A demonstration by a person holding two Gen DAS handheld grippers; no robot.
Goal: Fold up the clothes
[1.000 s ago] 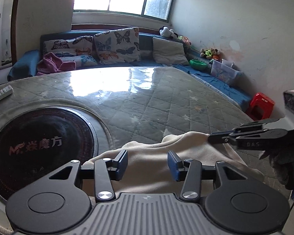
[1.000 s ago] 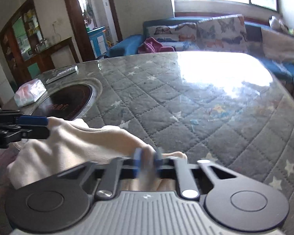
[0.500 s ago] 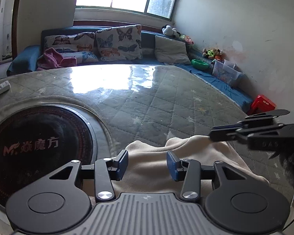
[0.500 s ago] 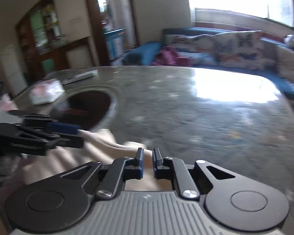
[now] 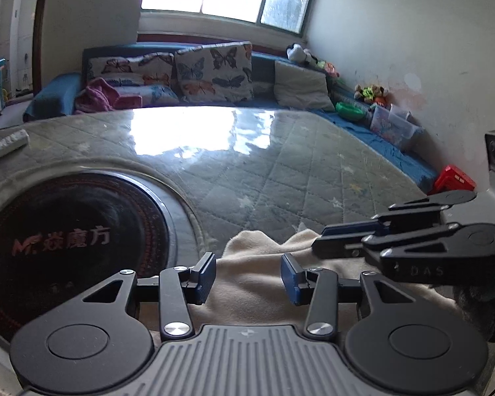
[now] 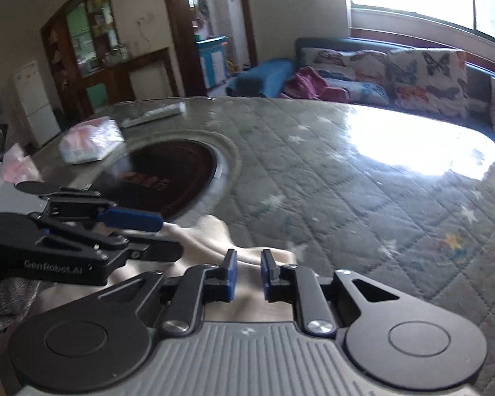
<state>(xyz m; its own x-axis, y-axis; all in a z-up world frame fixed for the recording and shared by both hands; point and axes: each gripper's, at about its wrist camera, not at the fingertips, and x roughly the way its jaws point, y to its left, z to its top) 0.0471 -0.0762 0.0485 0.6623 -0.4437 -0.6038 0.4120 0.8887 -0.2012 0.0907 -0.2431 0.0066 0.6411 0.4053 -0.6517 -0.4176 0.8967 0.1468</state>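
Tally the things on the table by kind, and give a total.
Garment: 1
Remote: 1
Plastic bag: 1
Round black hob: 1
Total: 4

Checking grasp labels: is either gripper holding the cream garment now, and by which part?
Neither. The left gripper stands open over the cream garment; the right gripper has just been opening, nothing pinched.
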